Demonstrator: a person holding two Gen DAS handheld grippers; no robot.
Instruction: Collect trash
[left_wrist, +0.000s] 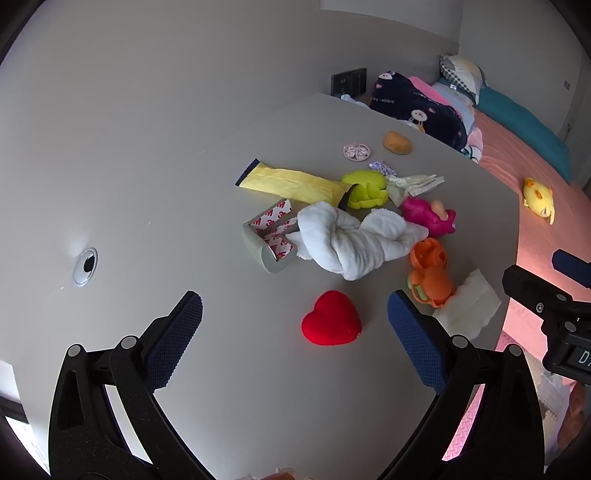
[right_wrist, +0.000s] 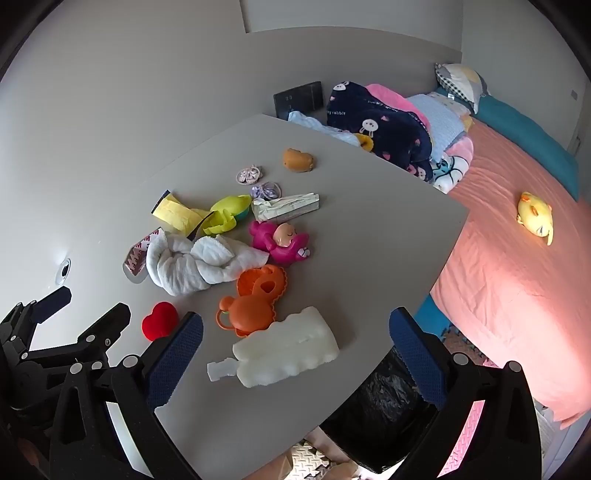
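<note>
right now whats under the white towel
The towel covers part of the 3M tape sheet and an end of the yellow cloth. Anything else beneath is hidden.

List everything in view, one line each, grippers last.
table: 1, grey, beside the bed
red heart: 1, red, near table edge
white towel: 1, white, crumpled mid-table
tape roll: 1, grey with red print, left of the towel
yellow cloth: 1, yellow, behind the towel
orange toy: 1, orange, beside the pouch
white pouch: 1, white, near table edge
pink toy: 1, pink, mid-table
yellow-green toy: 1, by the yellow cloth
brown toy: 1, brown, far side
black bin bag: 1, black, below the table edge
yellow plush: 1, on the pink bed
left hand-held gripper: 1, black and blue, open
right hand-held gripper: 1, black and blue, open
</note>
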